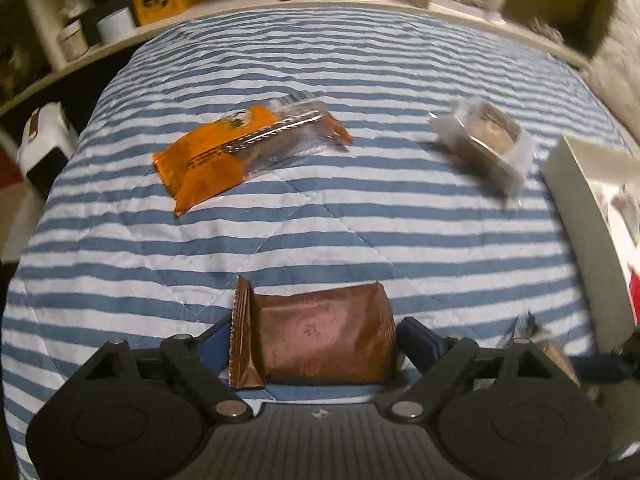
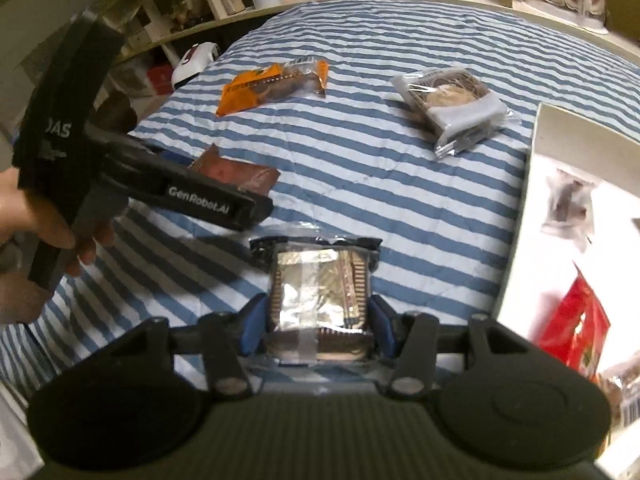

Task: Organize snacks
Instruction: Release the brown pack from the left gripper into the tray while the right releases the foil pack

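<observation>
Left wrist: left tool (image 1: 316,344) grips brown packet (image 1: 316,340); right tool (image 2: 316,320) grips foil biscuits (image 2: 316,292)

the white box (image 1: 576,216) runs off the right edge, and the clear-wrapped snack (image 1: 486,140) is motion-blurred

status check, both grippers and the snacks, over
Left gripper shut on brown packet. Right gripper shut on clear-wrapped biscuit pack. Orange packet and clear-wrapped pastry loose on striped quilt. White box right, path unobstructed.
</observation>
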A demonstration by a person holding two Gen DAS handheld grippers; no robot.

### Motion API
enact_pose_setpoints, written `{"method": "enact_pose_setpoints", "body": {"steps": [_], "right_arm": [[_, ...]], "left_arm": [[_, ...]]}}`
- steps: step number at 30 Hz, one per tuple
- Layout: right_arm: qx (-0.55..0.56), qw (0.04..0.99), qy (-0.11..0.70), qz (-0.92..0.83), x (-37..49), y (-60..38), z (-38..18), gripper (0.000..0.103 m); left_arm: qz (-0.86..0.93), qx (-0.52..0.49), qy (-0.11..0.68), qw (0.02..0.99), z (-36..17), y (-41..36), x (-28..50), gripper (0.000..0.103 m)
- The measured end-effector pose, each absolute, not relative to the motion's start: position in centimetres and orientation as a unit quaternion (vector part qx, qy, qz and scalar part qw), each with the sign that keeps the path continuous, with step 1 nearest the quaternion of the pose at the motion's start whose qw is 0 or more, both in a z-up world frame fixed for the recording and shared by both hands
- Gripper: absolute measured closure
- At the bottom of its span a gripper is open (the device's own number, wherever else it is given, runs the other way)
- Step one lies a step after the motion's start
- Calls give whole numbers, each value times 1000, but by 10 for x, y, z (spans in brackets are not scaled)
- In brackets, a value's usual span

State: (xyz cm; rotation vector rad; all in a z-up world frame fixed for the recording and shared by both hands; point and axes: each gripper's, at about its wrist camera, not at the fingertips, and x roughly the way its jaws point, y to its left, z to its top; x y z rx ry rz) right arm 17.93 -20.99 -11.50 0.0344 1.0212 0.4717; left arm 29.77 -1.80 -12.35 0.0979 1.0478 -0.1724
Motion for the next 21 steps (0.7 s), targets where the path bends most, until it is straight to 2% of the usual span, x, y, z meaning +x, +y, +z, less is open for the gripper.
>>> {"method": "enact_pose_setpoints", "body": {"steps": [4,7,11,14,21], "right_arm": [[22,842,488,228,183,-206,-118,33],[21,841,492,223,191,-199,-122,32],[21,843,495,211,193,-198,-126,38],[23,844,493,209,193,-198,-127,40],[31,854,477,204,187,-206,-120,43]], "left_arm": [[-75,50,498,862,-128,-20,299,17],[-73,63,499,861,-130,-24,300,16],[-71,58,494,865,-131,-22,299,22],[-65,52,486,870,-126,-20,296,36],[-68,15,453,889,-102,-14,288,38]]}}
